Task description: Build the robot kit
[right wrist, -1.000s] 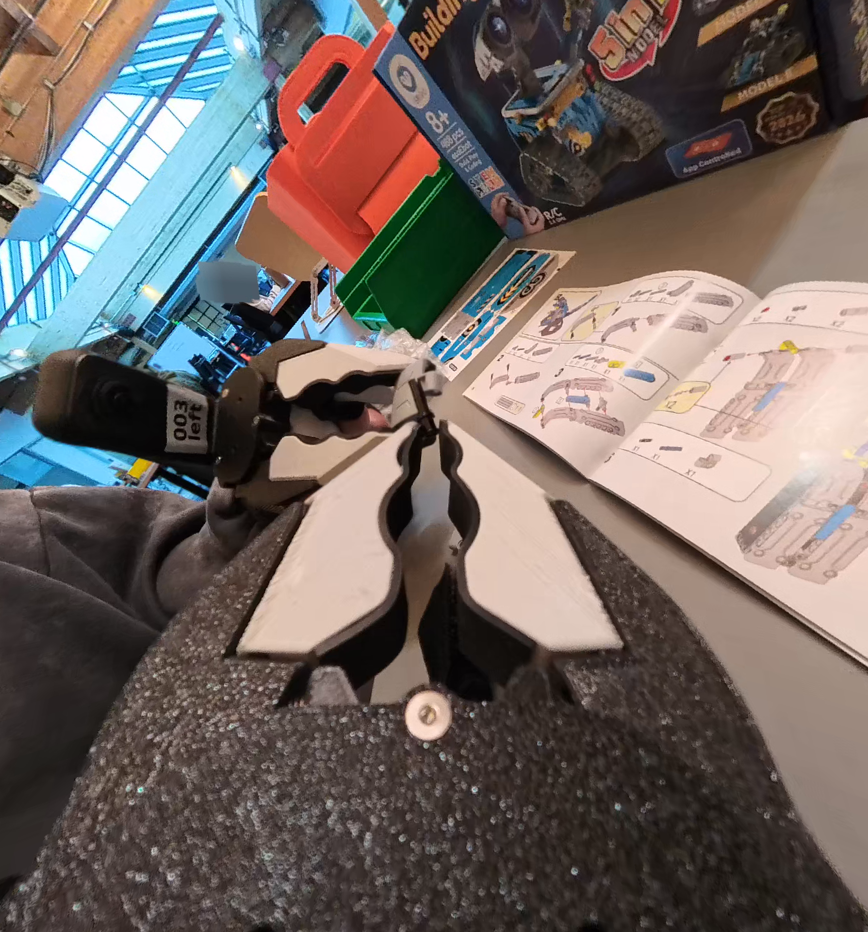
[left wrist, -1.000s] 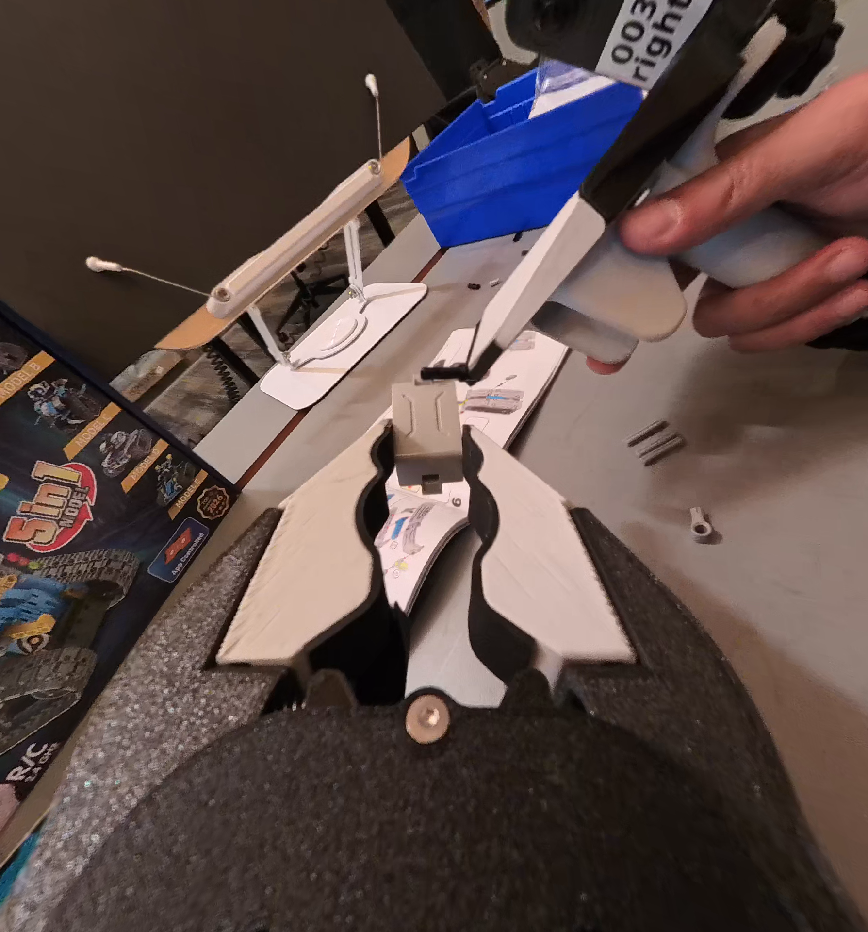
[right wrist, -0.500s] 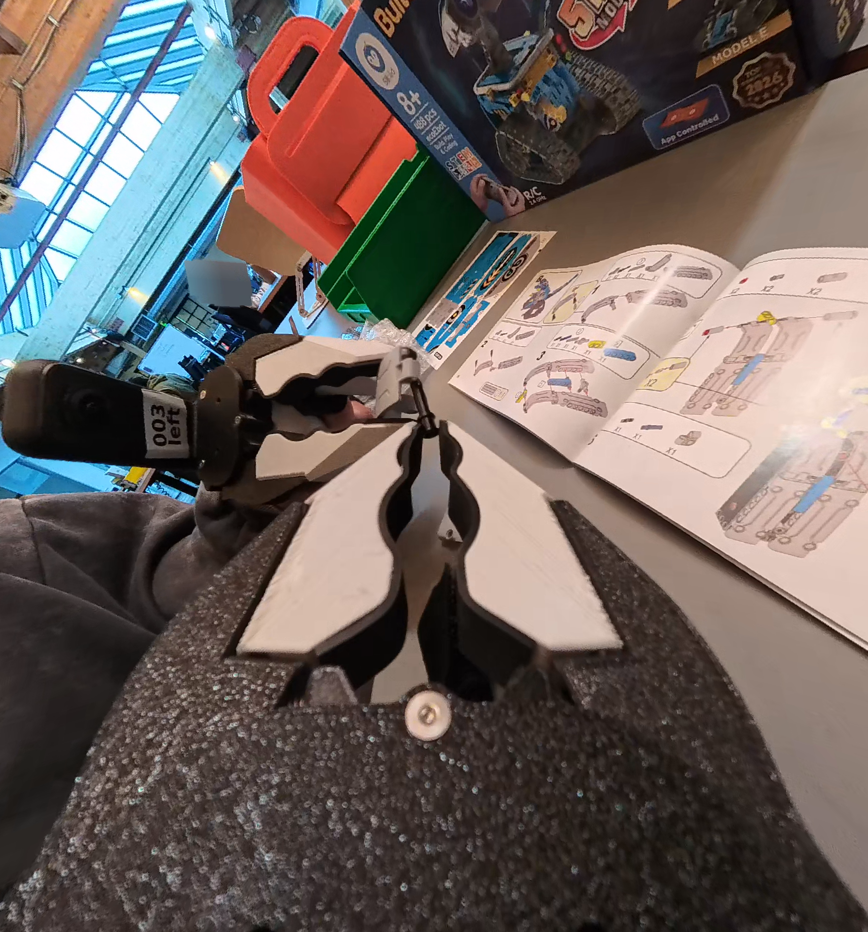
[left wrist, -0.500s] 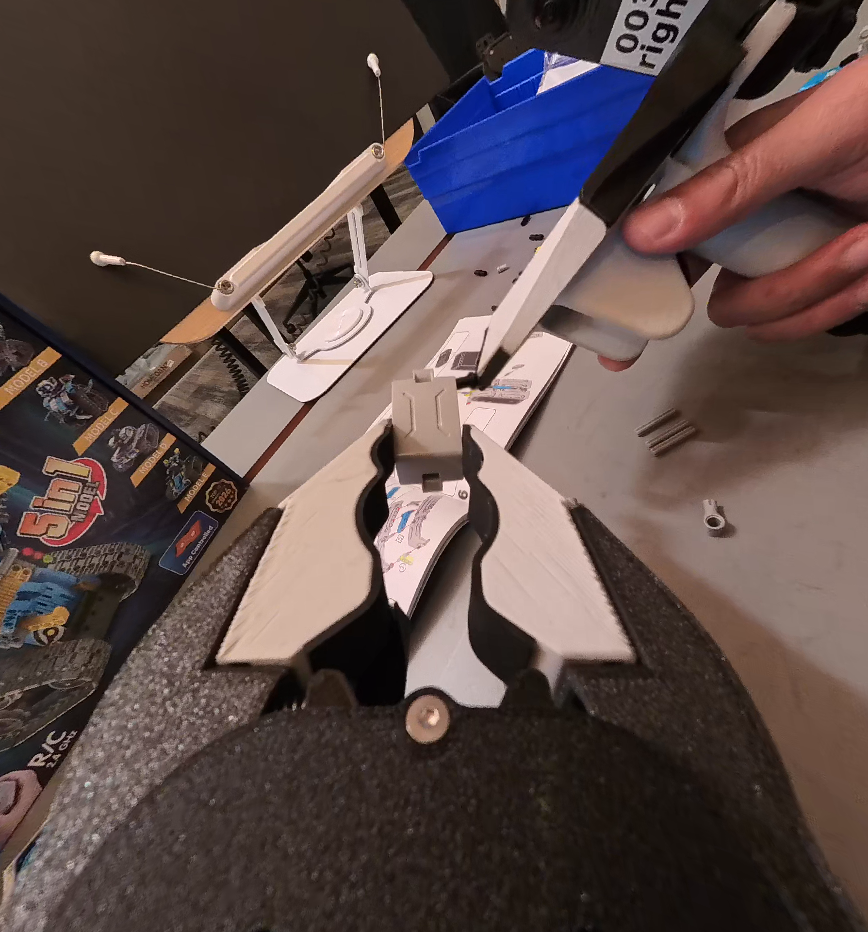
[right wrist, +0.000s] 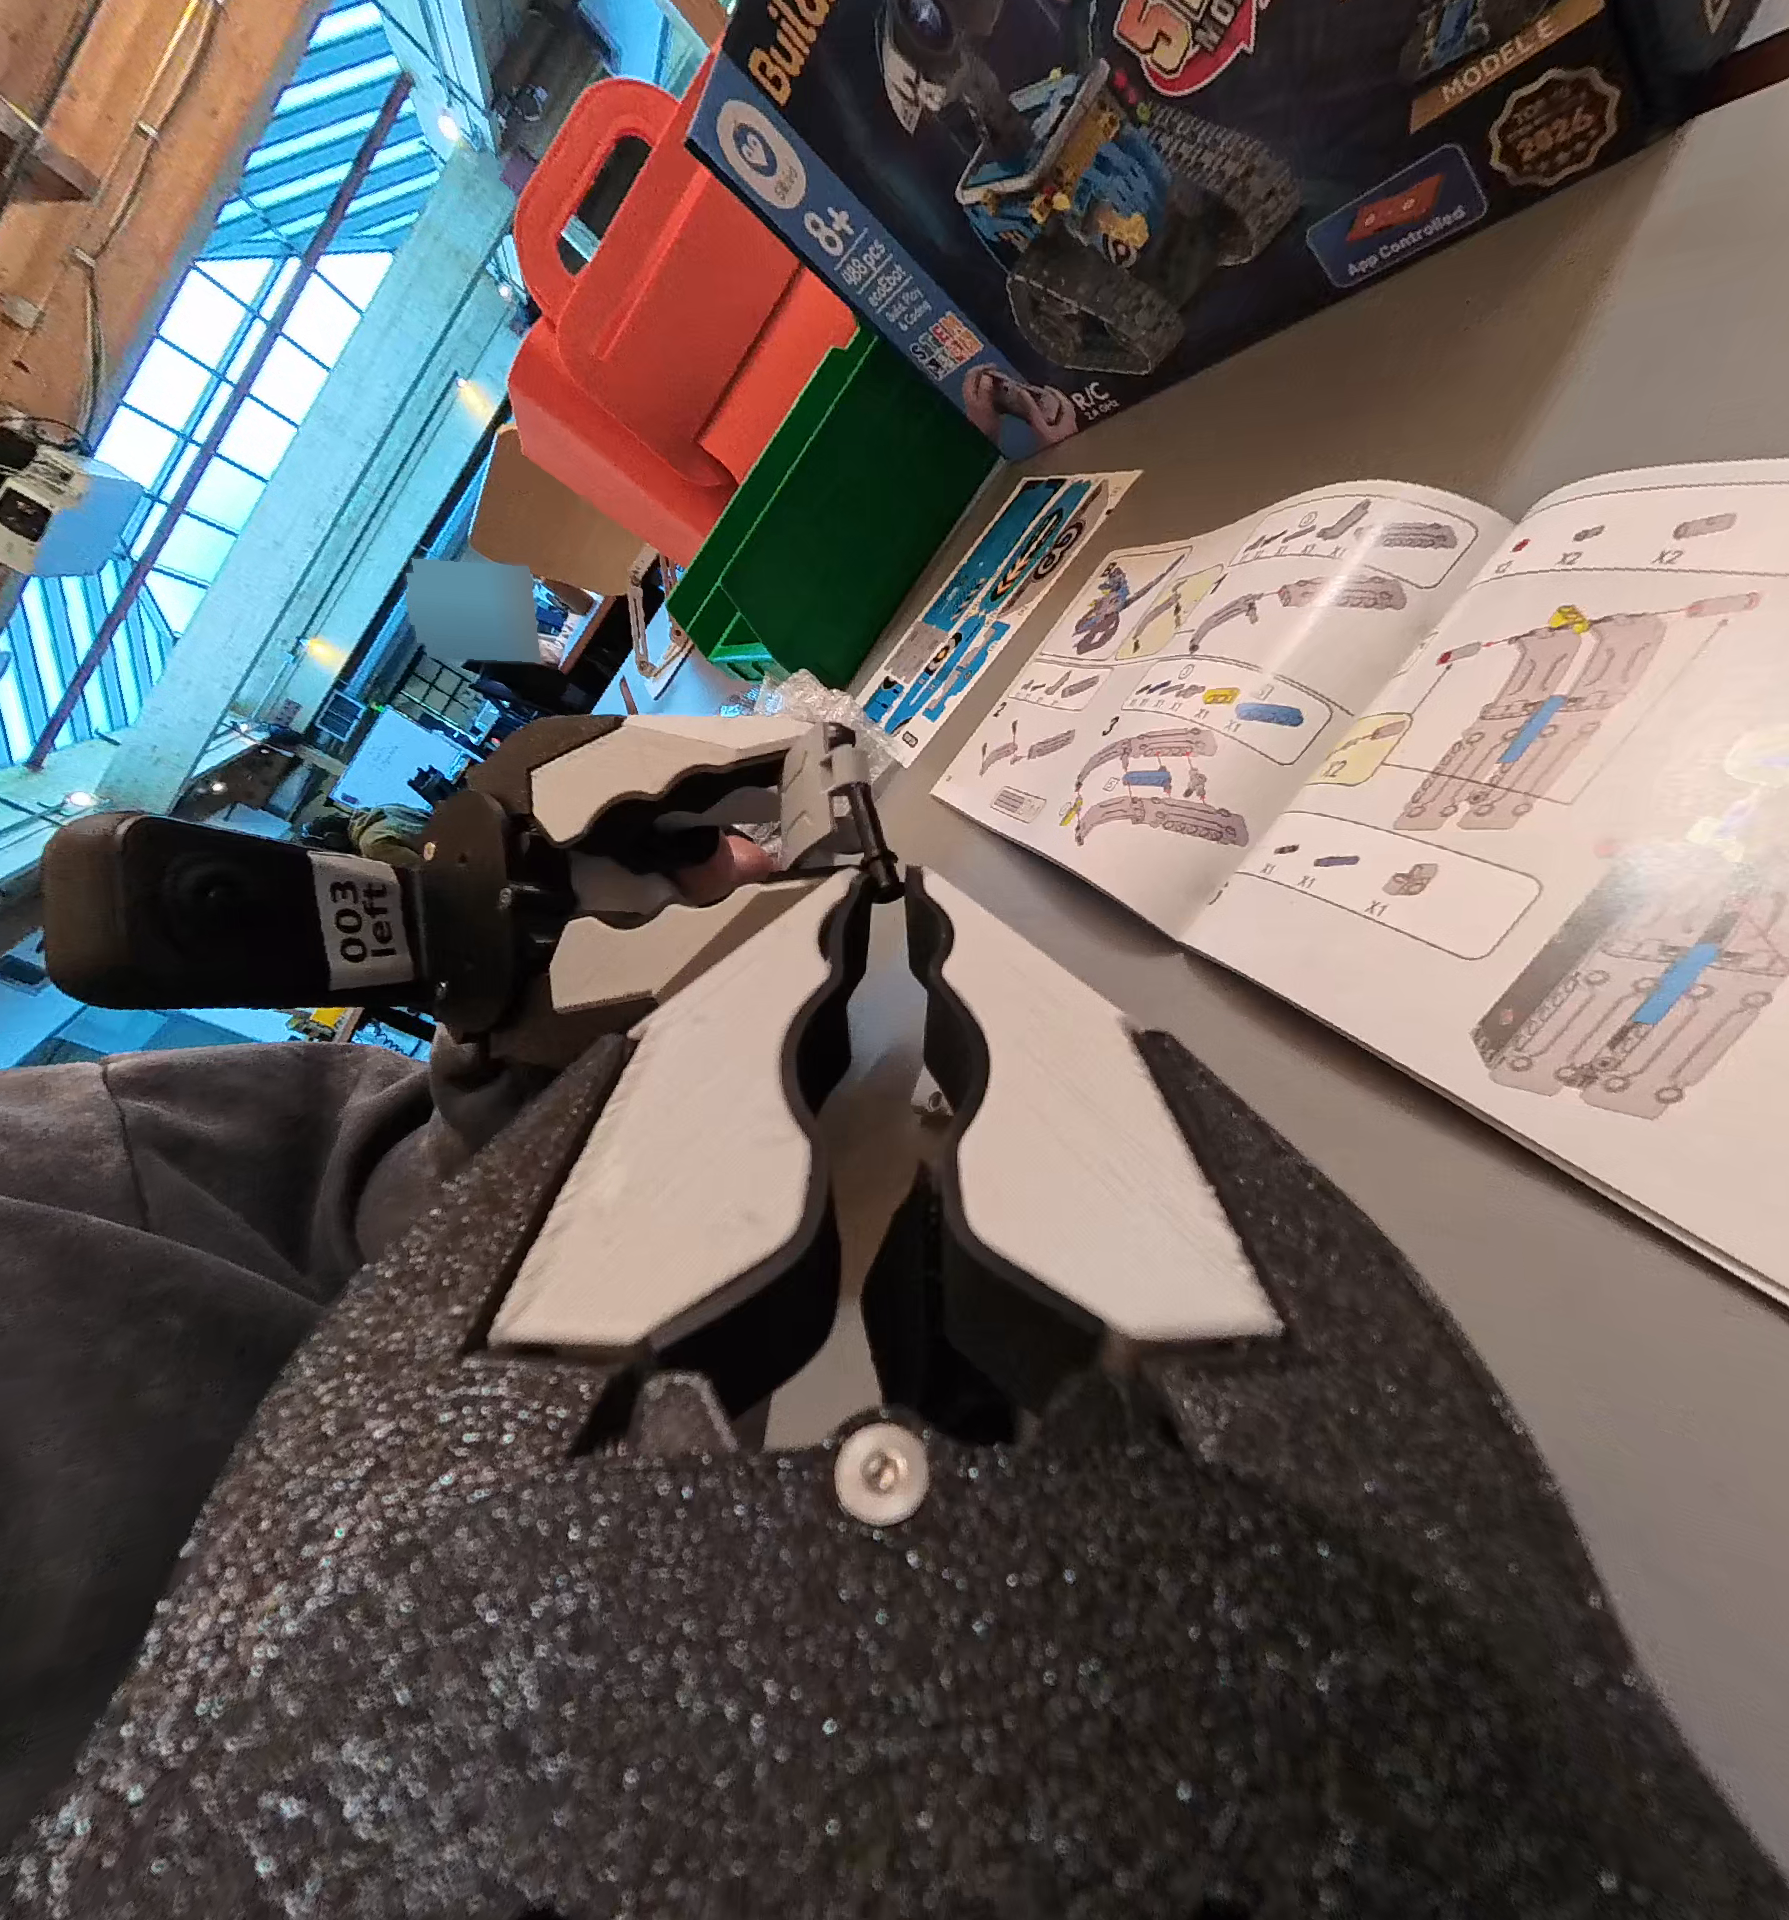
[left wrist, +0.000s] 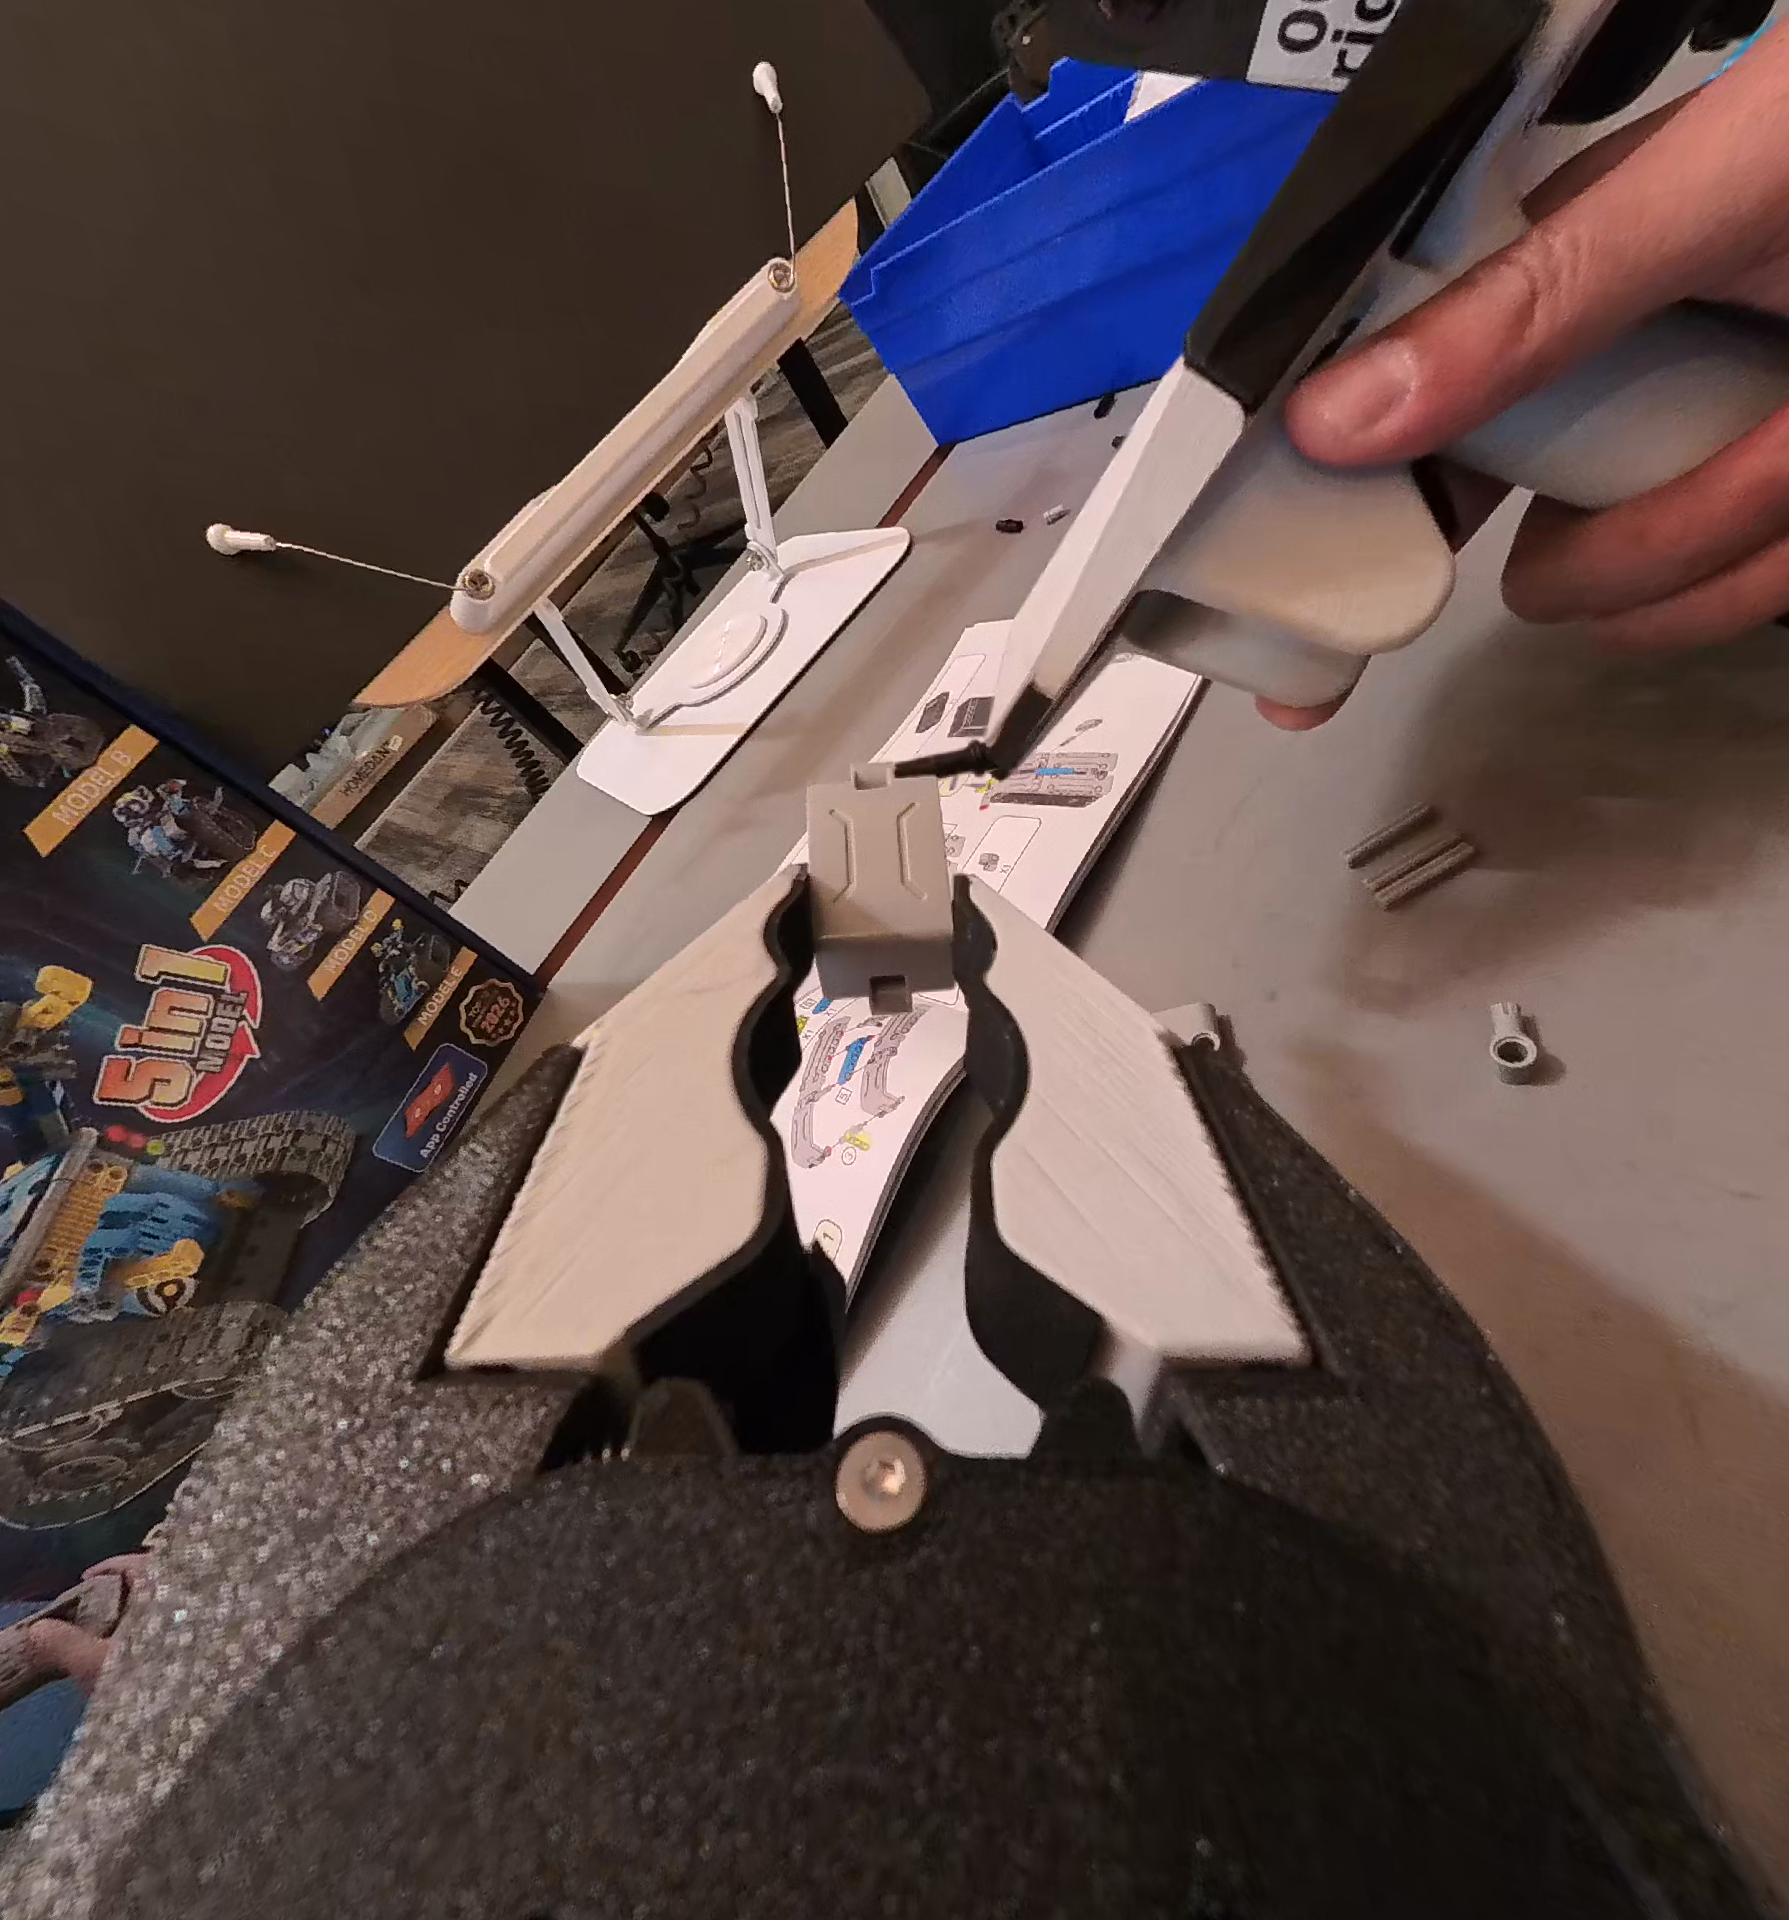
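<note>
The left gripper [left wrist: 877,902] pinches one grey panel piece [left wrist: 874,868] between its fingertips, holding it above the grey table [left wrist: 1596,1195]. The right gripper [right wrist: 882,891], held in a hand [left wrist: 1638,343], has its tips pressed together on one small black pin [right wrist: 877,854]; in the left wrist view the pin [left wrist: 937,766] sticks out sideways from the tips, just beside the panel's upper corner. Whether pin and panel touch cannot be told.

One open instruction booklet [right wrist: 1441,748] lies under both grippers. To the right in the left wrist view, three grey rods [left wrist: 1409,864] lie side by side, with one small grey connector [left wrist: 1515,1055] nearer, well apart from them. Far off stand one blue bin [left wrist: 1056,281] and one white stand [left wrist: 682,488] with two thin wires. One toy-kit box [left wrist: 142,1122] stands at the left. In the right wrist view one sticker sheet [right wrist: 994,603] lies beside the booklet, with one green bin [right wrist: 848,530] and one orange bin [right wrist: 661,312] beyond it.
</note>
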Motion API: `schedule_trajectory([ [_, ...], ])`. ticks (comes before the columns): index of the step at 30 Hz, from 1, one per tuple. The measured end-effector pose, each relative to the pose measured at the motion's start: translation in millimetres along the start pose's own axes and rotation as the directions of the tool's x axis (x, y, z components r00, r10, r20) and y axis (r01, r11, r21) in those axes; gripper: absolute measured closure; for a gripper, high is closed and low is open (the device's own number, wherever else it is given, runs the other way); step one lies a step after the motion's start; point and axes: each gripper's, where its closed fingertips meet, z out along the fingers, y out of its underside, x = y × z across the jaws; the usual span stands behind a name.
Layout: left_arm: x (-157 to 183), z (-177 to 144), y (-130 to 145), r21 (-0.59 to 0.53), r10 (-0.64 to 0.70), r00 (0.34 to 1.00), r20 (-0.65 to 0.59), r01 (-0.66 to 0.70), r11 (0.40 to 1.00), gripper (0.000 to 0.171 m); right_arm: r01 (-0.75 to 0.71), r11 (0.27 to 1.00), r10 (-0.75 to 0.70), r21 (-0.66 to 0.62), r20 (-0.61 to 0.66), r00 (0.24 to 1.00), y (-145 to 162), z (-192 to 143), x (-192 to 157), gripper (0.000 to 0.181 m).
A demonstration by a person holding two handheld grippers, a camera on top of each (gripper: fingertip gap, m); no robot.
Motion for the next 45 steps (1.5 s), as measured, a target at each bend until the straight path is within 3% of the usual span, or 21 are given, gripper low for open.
schedule_trajectory([
  [9,-0.1,1.4,2.3,-0.023,0.053,0.998,0.025,-0.053,0.998,0.146,0.011,1.0,-0.01,0.01,-0.008,1.0,-1.3,0.5,-0.6,0.176],
  [14,0.9,3.1,-4.0,-0.007,-0.095,0.995,-0.003,0.095,0.995,0.146,0.126,0.992,-0.127,-0.007,-0.069,0.99,1.0,4.1,-3.0,0.176],
  [18,-4.1,2.8,4.6,-0.041,-0.097,0.995,0.014,0.098,0.994,0.146,0.269,0.963,-0.264,0.0,-0.187,0.946,-5.8,3.6,-1.6,0.177],
  [22,-2.7,4.5,7.1,-0.064,-0.032,0.999,0.033,0.035,0.997,0.146,0.313,0.949,-0.311,-0.029,-0.24,0.92,-4.4,2.7,3.7,0.177],
  [24,-3.0,4.2,5.2,-0.052,-0.075,0.997,0.021,0.076,0.996,0.146,0.365,0.93,-0.361,-0.032,-0.265,0.894,-7.5,1.0,1.3,0.177],
  [28,2.6,7.1,7.5,-0.068,-0.168,0.985,-0.024,0.166,0.984,0.146,0.55,0.833,-0.532,-0.066,-0.37,0.762,-16.4,-2.0,-3.9,0.176],
  [35,18.9,13.2,2.3,-0.085,-0.408,0.901,-0.147,0.399,0.913,0.146,0.666,0.732,-0.647,-0.145,-0.455,0.612,-19.3,-3.8,-3.1,0.176],
  [41,14.0,12.1,13.4,-0.14,-0.616,0.757,-0.217,0.6,0.787,0.146,0.632,0.748,-0.653,-0.203,-0.392,0.648,-12.4,-13.9,8.5,0.176],
  [45,1.7,9.4,18.0,-0.12,-0.627,0.756,-0.188,0.616,0.779,0.146,0.573,0.752,-0.659,-0.325,-0.34,0.672,3.4,-41.5,36.2,0.176],
])
